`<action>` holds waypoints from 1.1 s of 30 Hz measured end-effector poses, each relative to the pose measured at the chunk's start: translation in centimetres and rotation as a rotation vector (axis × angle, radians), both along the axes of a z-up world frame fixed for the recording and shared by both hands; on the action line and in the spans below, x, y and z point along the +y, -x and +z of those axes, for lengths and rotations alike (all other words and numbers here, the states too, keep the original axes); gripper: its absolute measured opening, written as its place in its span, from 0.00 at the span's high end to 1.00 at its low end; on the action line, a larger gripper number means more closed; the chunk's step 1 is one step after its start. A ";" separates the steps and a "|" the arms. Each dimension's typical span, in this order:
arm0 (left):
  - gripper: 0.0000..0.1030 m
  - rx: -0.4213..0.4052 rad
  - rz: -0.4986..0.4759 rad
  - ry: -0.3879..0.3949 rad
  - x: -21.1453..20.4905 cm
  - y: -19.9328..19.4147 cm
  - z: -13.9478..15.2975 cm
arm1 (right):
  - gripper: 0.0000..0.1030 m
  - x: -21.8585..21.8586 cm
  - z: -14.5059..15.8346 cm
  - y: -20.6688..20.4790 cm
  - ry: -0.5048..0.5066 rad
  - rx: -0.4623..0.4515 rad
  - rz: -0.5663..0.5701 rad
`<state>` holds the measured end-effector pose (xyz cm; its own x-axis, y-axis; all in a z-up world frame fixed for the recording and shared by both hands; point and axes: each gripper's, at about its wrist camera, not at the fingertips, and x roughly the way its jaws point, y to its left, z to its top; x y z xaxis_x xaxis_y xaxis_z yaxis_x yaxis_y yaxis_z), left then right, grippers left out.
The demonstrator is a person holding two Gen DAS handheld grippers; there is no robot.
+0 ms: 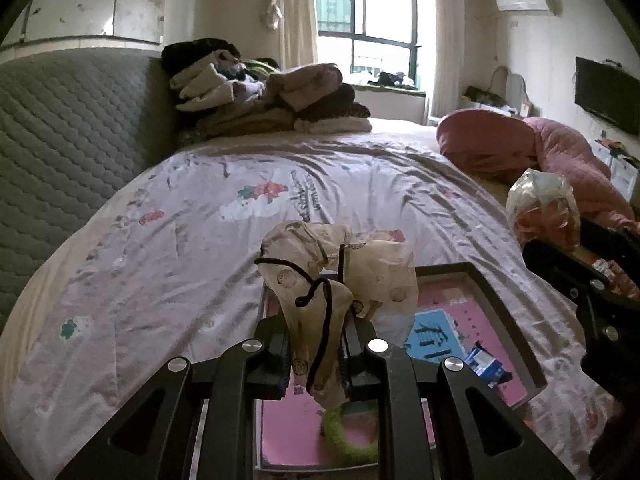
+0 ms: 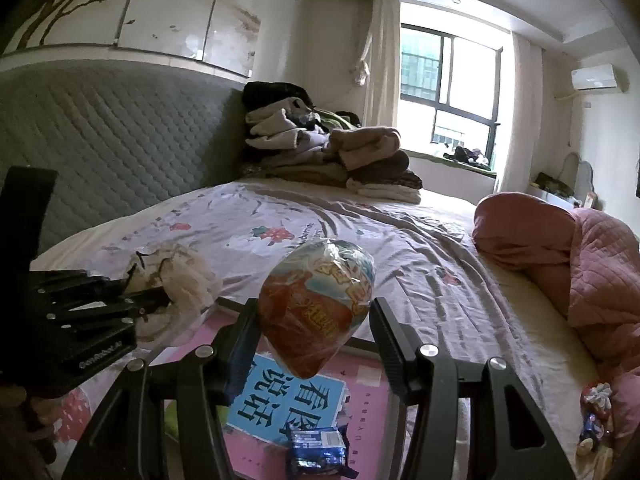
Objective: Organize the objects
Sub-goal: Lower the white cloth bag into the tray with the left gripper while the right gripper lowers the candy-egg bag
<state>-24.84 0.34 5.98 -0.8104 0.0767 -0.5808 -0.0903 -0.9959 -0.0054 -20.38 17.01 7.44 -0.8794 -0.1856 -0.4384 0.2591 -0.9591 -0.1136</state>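
Cream drawstring pouch crumpled, dotted print, pinched in left gripper.

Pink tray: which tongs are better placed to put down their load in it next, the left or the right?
Probably the left. The left tongs hold the cream drawstring pouch directly above the pink tray, near the green ring. The right tongs hold the wrapped snack bag over the far rim.

Cream printed fabric drawstring pouch with black cord: crumpled, clamped between the left gripper fingers, rising above them.
Clear-wrapped orange-and-teal egg-shaped packet: tilted, between the right gripper fingers.
Blue foil snack packet: flat, below that claw.
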 end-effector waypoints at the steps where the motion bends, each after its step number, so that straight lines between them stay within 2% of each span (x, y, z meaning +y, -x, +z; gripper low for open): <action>1: 0.81 -0.007 0.002 0.001 0.0 0.1 -0.2 | 0.47 -0.1 -0.2 0.0 -0.004 -0.003 0.002; 8: 0.81 -0.041 0.015 0.011 -0.3 0.8 -1.6 | 0.47 -0.9 -1.4 0.5 -0.001 -0.059 0.023; 16: 0.81 -0.127 0.024 0.002 -1.0 2.1 -4.0 | 0.47 -1.6 -3.5 1.4 -0.013 -0.139 0.051; 33: 0.81 -0.172 0.020 0.021 -0.3 2.4 -5.5 | 0.47 -2.0 -5.7 2.1 -0.018 -0.220 0.074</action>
